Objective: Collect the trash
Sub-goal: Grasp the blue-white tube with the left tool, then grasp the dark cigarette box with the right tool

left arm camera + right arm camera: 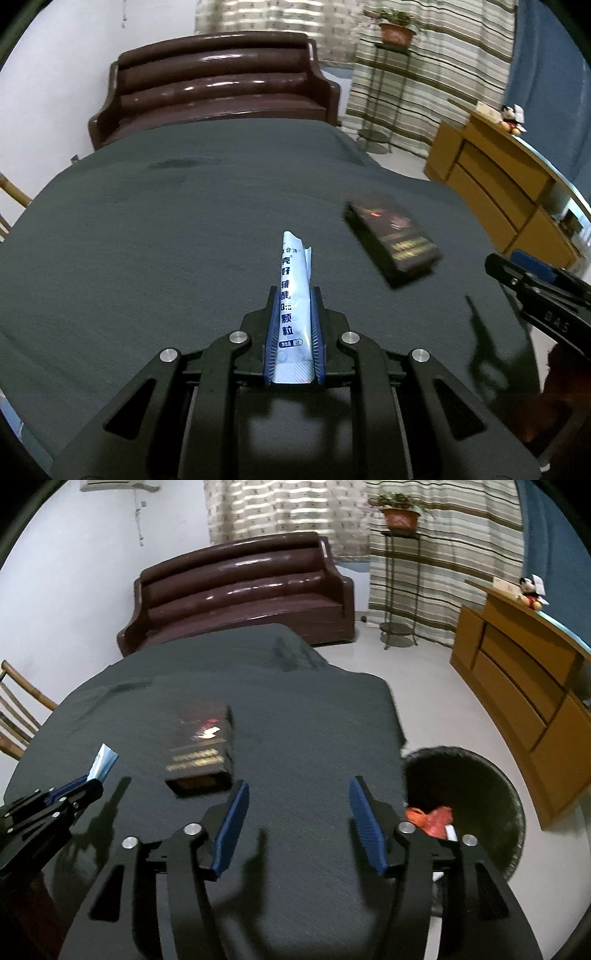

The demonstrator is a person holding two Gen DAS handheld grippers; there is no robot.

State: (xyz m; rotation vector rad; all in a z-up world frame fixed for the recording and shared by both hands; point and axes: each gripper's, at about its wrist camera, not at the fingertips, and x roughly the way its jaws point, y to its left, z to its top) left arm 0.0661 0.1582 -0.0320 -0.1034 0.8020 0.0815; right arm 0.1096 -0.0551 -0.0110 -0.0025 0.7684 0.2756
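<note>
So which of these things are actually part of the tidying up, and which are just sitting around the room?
Part of the job:
- light blue printed sachet, clamped in the left gripper
- dark cardboard box with gold lettering, lying on the grey tablecloth
- round black waste bin beside the table
- right gripper, fingers apart, empty

Just there:
- brown leather sofa
- potted plant on a stand
- wooden cabinet
- Mickey Mouse doll

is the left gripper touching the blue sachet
Touching: in the left wrist view the left gripper has both pads pressed against the blue sachet.
</note>
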